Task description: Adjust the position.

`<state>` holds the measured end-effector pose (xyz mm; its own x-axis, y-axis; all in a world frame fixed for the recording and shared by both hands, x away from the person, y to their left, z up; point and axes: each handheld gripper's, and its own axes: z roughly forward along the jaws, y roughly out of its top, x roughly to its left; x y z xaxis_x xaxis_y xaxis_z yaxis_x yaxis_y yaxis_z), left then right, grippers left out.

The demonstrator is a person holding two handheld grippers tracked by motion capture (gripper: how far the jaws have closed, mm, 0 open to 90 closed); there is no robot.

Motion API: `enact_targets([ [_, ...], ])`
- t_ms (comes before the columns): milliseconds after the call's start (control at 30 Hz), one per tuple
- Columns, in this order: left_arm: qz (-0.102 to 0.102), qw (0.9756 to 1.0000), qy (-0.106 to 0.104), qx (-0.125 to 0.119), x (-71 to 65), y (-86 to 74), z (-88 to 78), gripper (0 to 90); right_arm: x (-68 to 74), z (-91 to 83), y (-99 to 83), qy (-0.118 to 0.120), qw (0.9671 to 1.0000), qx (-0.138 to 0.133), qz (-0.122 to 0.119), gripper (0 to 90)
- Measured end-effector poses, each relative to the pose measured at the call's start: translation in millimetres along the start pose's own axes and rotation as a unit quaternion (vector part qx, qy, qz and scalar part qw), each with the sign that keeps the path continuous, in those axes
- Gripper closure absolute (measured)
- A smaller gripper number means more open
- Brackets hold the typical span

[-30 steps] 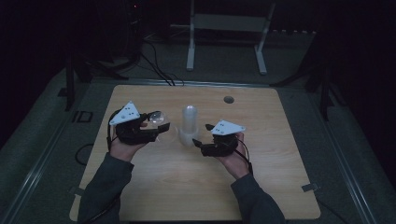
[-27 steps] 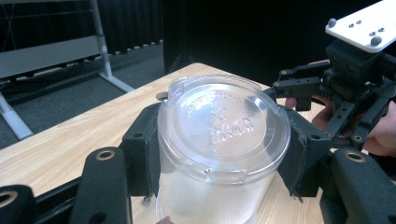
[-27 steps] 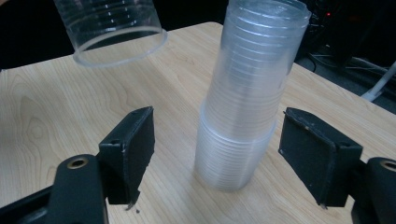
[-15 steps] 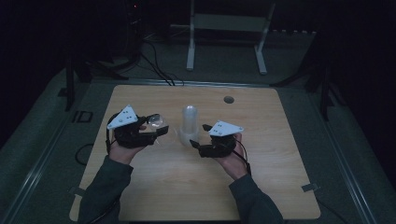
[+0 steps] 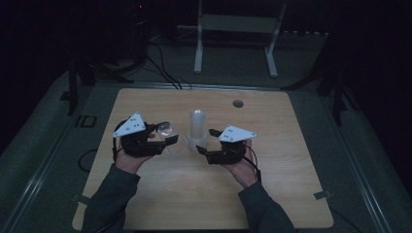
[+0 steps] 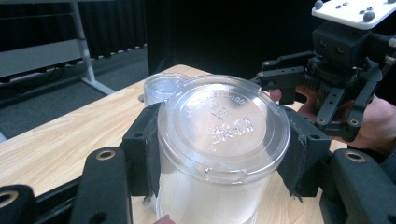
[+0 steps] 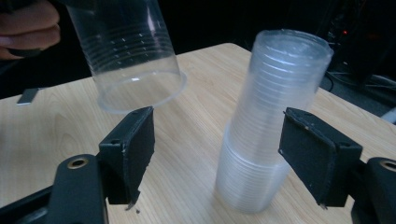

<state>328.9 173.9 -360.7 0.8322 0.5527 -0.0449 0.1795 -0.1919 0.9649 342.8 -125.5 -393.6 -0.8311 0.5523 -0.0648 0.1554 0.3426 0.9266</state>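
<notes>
Our left gripper (image 6: 219, 154) clamps one thin, crushable cup (image 6: 219, 140) at its base; right gripper (image 7: 217, 154) gapes beside the stack (image 7: 266, 126).

clear cup (image 6: 219, 154) base cut off, mouth rim (image 7: 140, 95) partly behind tool pad

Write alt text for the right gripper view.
Open right tongs point at an upside-down stack of clear cups on a wooden table. At upper left, a single clear cup hangs mouth-down, held from above.
</notes>
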Motion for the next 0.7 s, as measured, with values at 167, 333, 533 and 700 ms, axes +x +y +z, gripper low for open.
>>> enact_targets([
  [167, 0.002, 1.0, -0.007, -0.003, -2.0, 0.7, -1.5, 40.6, 3.9, -0.3, 3.2, 0.011, 0.9999, -0.011, -0.001, 26.3],
  [333, 0.003, 0.9999, -0.012, -0.005, -3.2, 1.2, -1.7, 40.6, 7.1, 1.8, 5.2, 0.016, 0.9998, -0.014, -0.003, 26.3],
  [533, 0.002, 0.9995, -0.03, -0.006, -2.9, 1.3, -1.9, 40.6, 11.2, 4.3, 7.0, 0.034, 0.9992, -0.018, -0.006, 26.2],
  [700, 0.002, 0.9992, -0.04, -0.007, -2.9, 1.1, -1.2, 40.6, 13.3, 5.8, 7.5, 0.05, 0.9985, -0.021, -0.009, 26.2],
])
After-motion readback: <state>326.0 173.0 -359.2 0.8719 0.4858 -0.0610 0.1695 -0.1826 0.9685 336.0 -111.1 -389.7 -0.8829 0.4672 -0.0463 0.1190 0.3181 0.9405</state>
